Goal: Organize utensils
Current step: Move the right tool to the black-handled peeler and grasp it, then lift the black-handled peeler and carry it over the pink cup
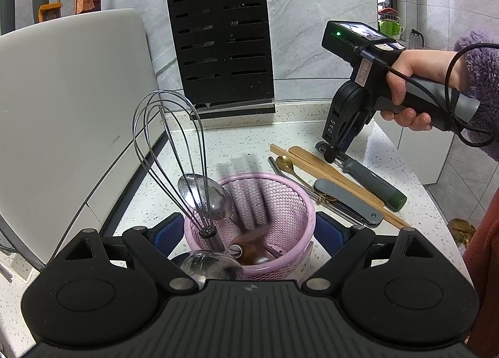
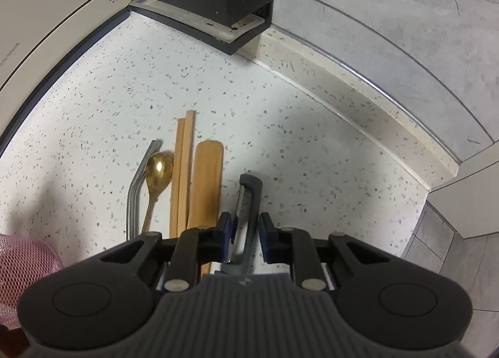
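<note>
My left gripper (image 1: 249, 230) holds the pink mesh basket (image 1: 287, 202), one blue pad against each side. In the basket stand a wire whisk (image 1: 168, 155), a steel ladle (image 1: 202, 195) and a blurred brown utensil. To its right on the speckled counter lie a gold spoon (image 2: 159, 167), a metal straw (image 2: 137, 186), wooden chopsticks (image 2: 182, 170), a flat wooden spatula (image 2: 207, 177) and a grey peeler (image 2: 249, 202). My right gripper (image 2: 246, 233) points steeply down, its pads tight on both sides of the peeler's head. The peeler still rests on the counter.
A black knife block (image 1: 223, 39) stands at the back against the grey wall. A large white appliance (image 1: 68, 108) fills the left side. A grey-handled tool (image 1: 346, 198) lies among the utensils. The counter's edge (image 1: 436, 202) drops off on the right, near a person's purple sleeve (image 1: 480, 77).
</note>
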The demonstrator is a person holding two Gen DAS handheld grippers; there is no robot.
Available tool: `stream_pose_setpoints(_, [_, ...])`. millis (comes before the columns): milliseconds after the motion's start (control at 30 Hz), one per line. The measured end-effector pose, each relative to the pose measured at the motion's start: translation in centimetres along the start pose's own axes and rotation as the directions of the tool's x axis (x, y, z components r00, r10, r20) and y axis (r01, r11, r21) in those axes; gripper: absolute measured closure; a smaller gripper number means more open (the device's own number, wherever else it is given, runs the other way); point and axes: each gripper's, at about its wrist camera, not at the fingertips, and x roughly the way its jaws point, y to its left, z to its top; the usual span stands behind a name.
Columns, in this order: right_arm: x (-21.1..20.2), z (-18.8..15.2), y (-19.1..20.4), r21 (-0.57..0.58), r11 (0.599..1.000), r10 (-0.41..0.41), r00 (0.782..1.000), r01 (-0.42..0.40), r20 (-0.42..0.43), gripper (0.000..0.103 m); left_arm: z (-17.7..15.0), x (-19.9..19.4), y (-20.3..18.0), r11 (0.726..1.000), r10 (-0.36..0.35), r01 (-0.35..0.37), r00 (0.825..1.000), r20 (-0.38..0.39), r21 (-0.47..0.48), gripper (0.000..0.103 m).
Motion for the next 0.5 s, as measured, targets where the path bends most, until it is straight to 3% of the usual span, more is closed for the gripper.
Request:
stream_pose_setpoints(267, [-0.1, -0.6, 0.6, -0.033, 0.999, -0.025, 0.999, 0.026, 0.034, 0.090, 0.0, 0.0, 0.0, 1.000, 0.000, 0.000, 1.000, 0.000, 0.000, 0.000])
stream_pose_setpoints(500, [-2.7, -2.2, 1.1, -0.089, 0.995, -0.022, 0.992, 0.033, 0.127, 0.090, 0.0, 0.0, 0.0, 1.000, 0.001, -0.001, 1.000, 0.000, 0.000, 0.000])
